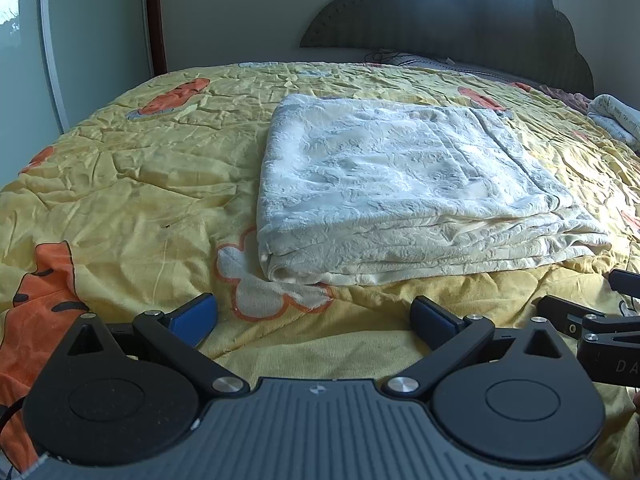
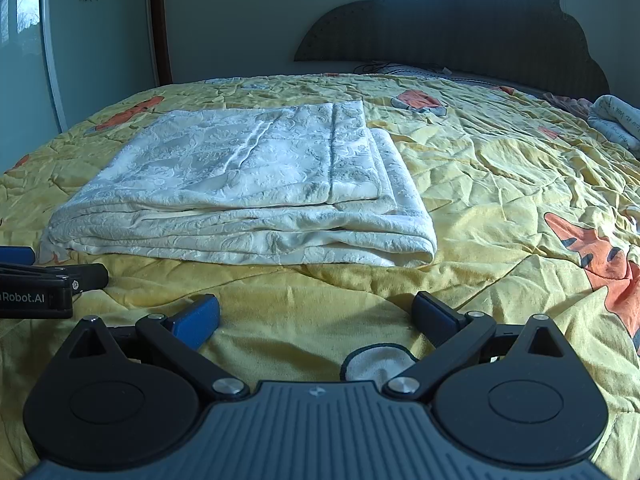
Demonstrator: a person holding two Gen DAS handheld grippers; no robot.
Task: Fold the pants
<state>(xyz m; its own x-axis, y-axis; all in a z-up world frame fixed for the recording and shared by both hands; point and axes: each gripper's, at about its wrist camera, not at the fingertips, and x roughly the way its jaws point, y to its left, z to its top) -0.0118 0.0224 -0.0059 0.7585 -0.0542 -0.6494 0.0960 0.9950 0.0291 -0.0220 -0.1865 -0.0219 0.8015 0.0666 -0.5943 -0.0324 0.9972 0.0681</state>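
The left tongs [image 1: 314, 316] hang spread and empty over the yellow quilt [image 1: 132, 184], near the pants [image 1: 400, 184], which lie folded flat mid-bed. The right tongs [image 2: 316, 316] are likewise released, judged backed off because folding looks finished.

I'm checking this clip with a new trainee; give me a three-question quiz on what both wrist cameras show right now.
1. True or false: the left gripper is shut on the folded pants.
2. Multiple choice: the pants lie on A) a bare wooden floor, B) a yellow quilt with orange cartoon prints, C) a chair.
3. Fill in: the right gripper is ____, its blue fingers spread over the quilt, short of the pants.

Key: 1 false, it is open and holds nothing; 2 B; 3 open.
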